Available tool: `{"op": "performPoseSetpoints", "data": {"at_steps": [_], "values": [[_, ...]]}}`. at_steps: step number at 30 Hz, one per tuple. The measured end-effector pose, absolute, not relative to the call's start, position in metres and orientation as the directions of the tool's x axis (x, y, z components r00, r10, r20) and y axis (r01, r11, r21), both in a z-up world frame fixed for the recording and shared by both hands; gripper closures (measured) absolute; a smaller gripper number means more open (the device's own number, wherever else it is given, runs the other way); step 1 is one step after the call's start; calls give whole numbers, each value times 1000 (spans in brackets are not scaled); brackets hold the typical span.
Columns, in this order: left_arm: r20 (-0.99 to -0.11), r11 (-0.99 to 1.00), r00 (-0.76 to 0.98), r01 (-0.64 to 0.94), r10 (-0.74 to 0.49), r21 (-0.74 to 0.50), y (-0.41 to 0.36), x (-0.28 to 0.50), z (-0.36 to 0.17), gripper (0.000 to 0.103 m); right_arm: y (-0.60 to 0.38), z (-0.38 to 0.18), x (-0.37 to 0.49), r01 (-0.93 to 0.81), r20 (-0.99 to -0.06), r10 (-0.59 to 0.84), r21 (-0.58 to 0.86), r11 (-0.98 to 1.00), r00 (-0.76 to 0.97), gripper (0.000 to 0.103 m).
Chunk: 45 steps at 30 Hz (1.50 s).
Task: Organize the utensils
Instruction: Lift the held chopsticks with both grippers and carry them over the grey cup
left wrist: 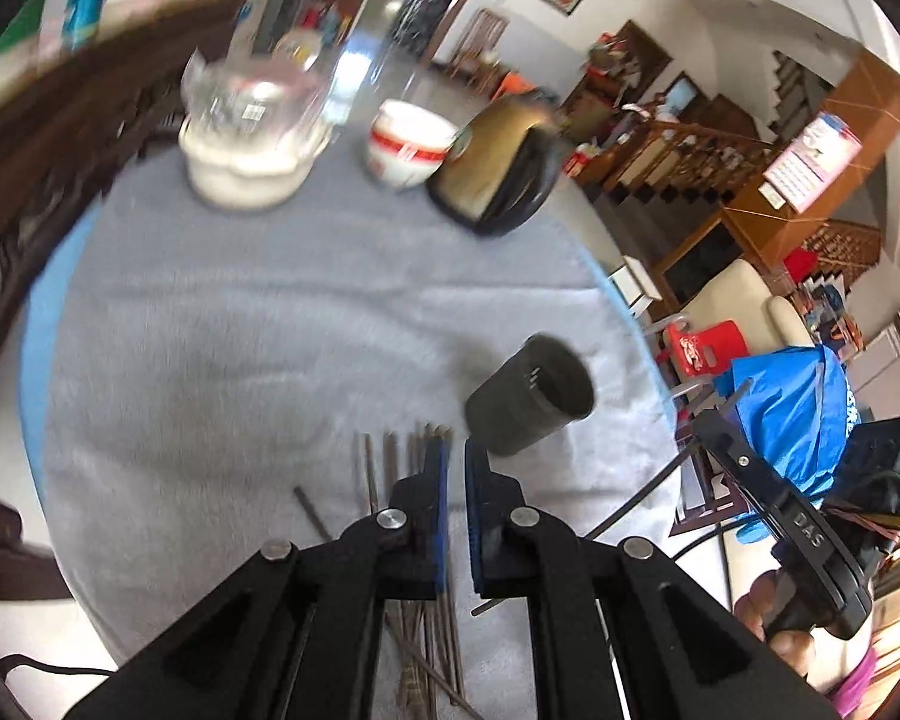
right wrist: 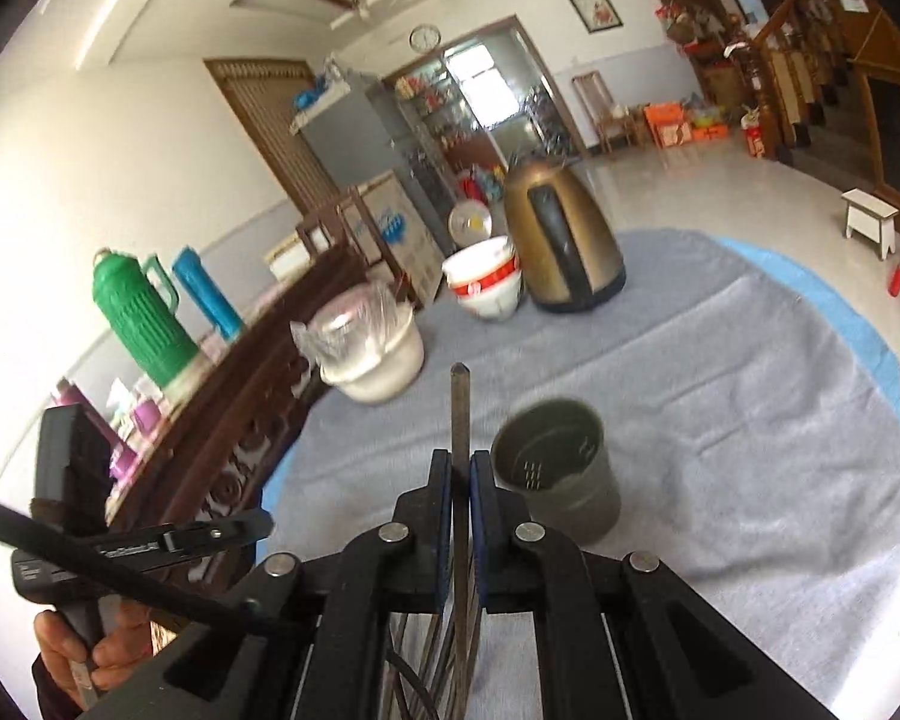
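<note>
The right tongs squeezed 1 chopstick, its long way pointing straight up out of them. The dark cup stood just to their right, near the table's middle. The left tongs were clenched, holding nothing, over the chopstick pile.

On the table cloth, the holder cup stands nearest; behind it stand the kettle, bowls to its left, and a pot further left.
</note>
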<state>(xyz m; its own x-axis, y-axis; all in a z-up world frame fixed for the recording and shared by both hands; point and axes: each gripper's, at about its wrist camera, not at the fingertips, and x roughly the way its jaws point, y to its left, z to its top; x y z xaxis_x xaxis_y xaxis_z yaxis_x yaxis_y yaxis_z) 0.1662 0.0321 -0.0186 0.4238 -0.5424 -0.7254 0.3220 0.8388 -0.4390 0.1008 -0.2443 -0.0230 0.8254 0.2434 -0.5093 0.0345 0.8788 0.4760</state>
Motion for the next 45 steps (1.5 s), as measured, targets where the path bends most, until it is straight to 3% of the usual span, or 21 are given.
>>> {"op": "performPoseSetpoints", "data": {"at_steps": [6,10,14,22,30,37,45], "values": [[-755,865,427,304,-498,-399,32,181,-21,97,-250,-20,92,44,-511,228,466,884,829,97],[-855,888,273,268,-441,-373,26,205,-76,76,-254,-32,91,57,-528,239,484,873,815,97],[-913,918,177,227,-367,-325,28,214,-122,71,-259,-38,87,65,-529,245,499,864,813,97],[-935,940,89,22,-342,-342,48,239,-177,71,-261,-43,84,72,-532,247,508,858,810,97],[-960,965,100,18,-262,-262,36,236,-177,71,-259,-48,83,72,-540,257,513,855,801,97],[-963,964,56,7,-265,-265,23,223,-185,73,-257,-51,83,68,-543,272,525,849,794,97],[-962,966,93,30,-258,-256,19,223,-186,95,-258,-46,77,59,-531,268,519,853,804,97]]}}
